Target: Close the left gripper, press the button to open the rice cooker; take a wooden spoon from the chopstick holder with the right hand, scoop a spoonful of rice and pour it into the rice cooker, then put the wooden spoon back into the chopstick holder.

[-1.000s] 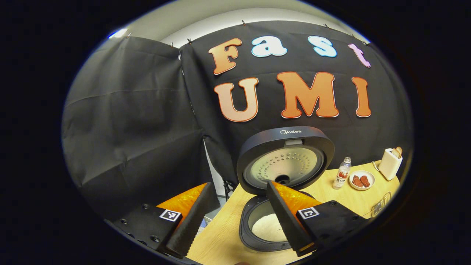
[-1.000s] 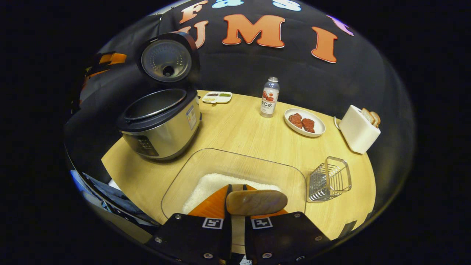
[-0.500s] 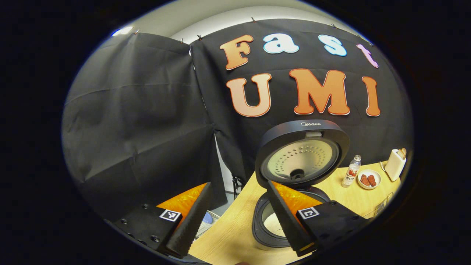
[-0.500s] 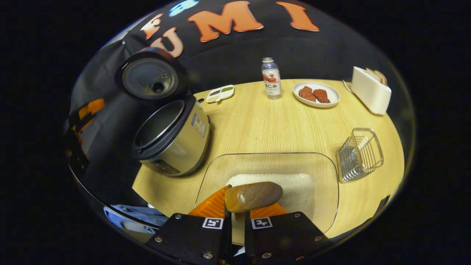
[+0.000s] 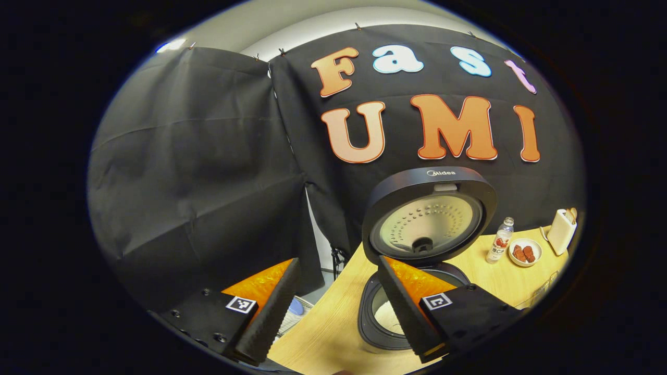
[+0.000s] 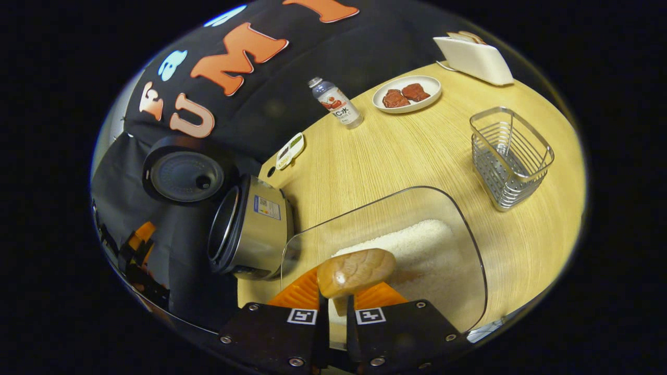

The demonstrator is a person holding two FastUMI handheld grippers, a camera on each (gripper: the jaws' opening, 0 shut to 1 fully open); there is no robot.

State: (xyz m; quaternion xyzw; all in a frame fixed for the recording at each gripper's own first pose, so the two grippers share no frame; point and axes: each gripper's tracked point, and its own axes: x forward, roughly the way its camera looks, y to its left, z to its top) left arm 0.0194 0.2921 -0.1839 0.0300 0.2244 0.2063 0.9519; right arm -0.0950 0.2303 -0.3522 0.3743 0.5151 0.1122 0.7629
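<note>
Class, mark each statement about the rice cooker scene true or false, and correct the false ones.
1. The cooker's lid is shut. False: it stands open.
2. The right gripper holds the wooden spoon. True.
3. The wire holder has chopsticks in it. False: it looks empty.
4. The left gripper is open. True.
5. The plate carries two reddish pieces. True.
6. The bottle lies inside the clear container. False: it stands on the table, beside the plate.
</note>
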